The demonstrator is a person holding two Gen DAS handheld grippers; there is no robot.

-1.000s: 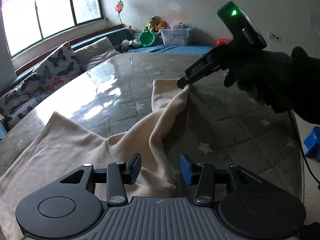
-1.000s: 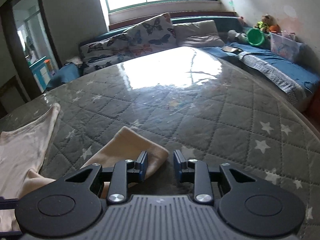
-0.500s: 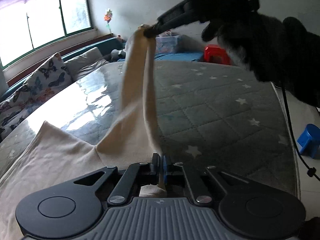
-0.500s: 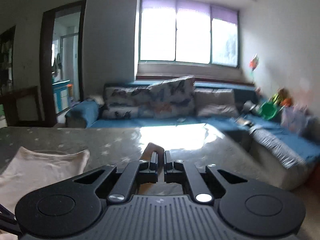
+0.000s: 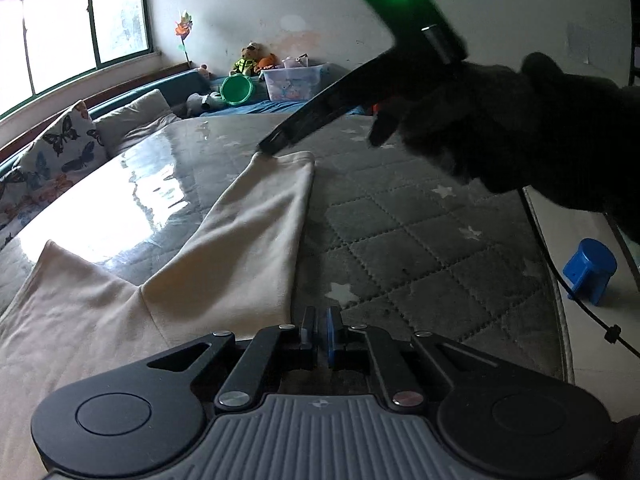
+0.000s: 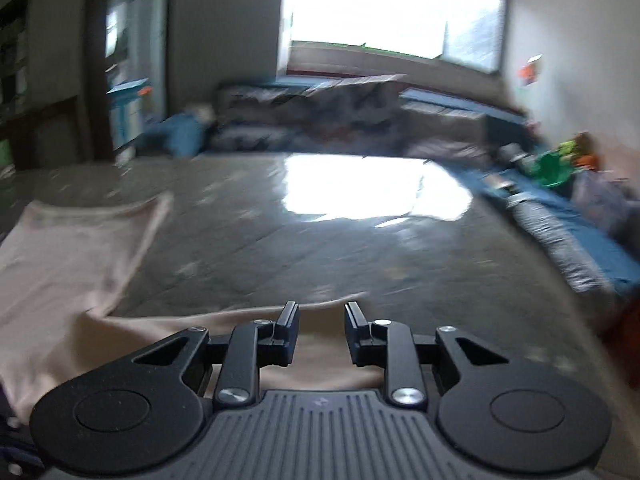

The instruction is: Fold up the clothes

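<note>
A beige garment (image 5: 80,320) lies on the grey quilted star-print surface (image 5: 400,240), one long sleeve (image 5: 256,232) stretched flat away from me. My left gripper (image 5: 321,316) is shut at the sleeve's near corner, and the cloth edge runs in under its fingers. My right gripper (image 5: 268,146), held by a black-gloved hand (image 5: 500,128), touches the sleeve's far cuff from above. In the blurred right wrist view the right gripper (image 6: 322,308) has its jaws opening. The beige cloth (image 6: 320,340) lies loose between and under them, and the pads do not press it.
A blue stool (image 5: 590,270) stands on the floor right of the surface, and a black cable (image 5: 560,280) hangs near that edge. Butterfly cushions (image 5: 68,148) and a sofa line the far left. Toys and a clear bin (image 5: 296,80) sit at the back.
The right gripper lifted the cuff high, then brought it down far out, so the sleeve now lies flat and straight. Its jaws have parted. The left gripper shut on the sleeve's near end.
</note>
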